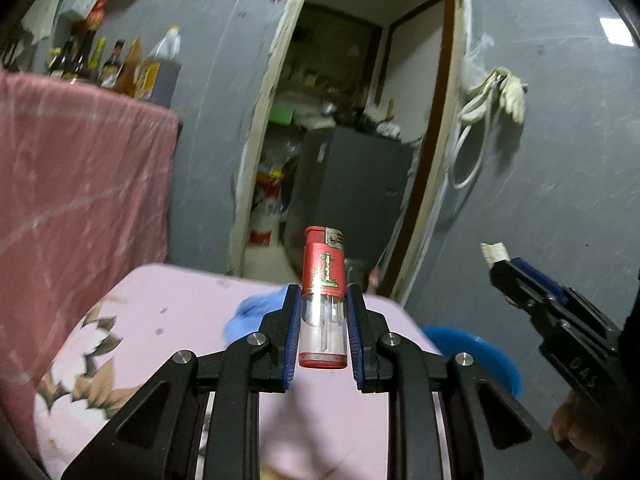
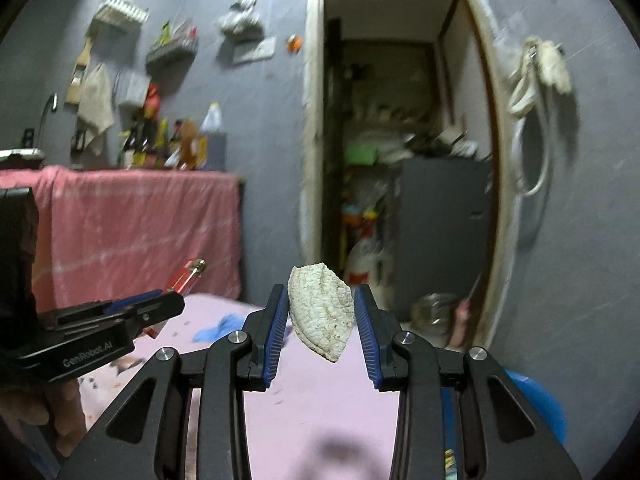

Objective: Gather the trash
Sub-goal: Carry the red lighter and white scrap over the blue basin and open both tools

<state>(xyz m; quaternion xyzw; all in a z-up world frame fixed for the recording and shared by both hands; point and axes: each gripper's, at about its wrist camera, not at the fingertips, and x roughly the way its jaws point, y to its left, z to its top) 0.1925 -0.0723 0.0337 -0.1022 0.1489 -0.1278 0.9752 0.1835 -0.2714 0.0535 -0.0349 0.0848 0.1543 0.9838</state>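
In the left wrist view my left gripper [image 1: 323,292] is shut on a lighter [image 1: 322,320] with a red top and a clear body. The lighter stands upright between the blue pads, lifted above the pink table [image 1: 172,320]. At the right edge of that view my right gripper [image 1: 504,268] carries a whitish piece [image 1: 494,252]. In the right wrist view my right gripper [image 2: 320,292] is shut on this whitish, scaly, shell-shaped scrap [image 2: 322,314], held in the air. The left gripper [image 2: 168,304] with the red lighter [image 2: 186,276] shows at the left.
A blue scrap [image 1: 248,314] lies on the floral pink tablecloth. A blue round container [image 1: 484,350] sits low at the right. Ahead are an open doorway [image 2: 396,160], a grey cabinet [image 2: 444,220] and a metal bowl [image 2: 434,312]. Bottles [image 1: 100,64] stand on a pink-draped counter [image 1: 80,180] at the left.
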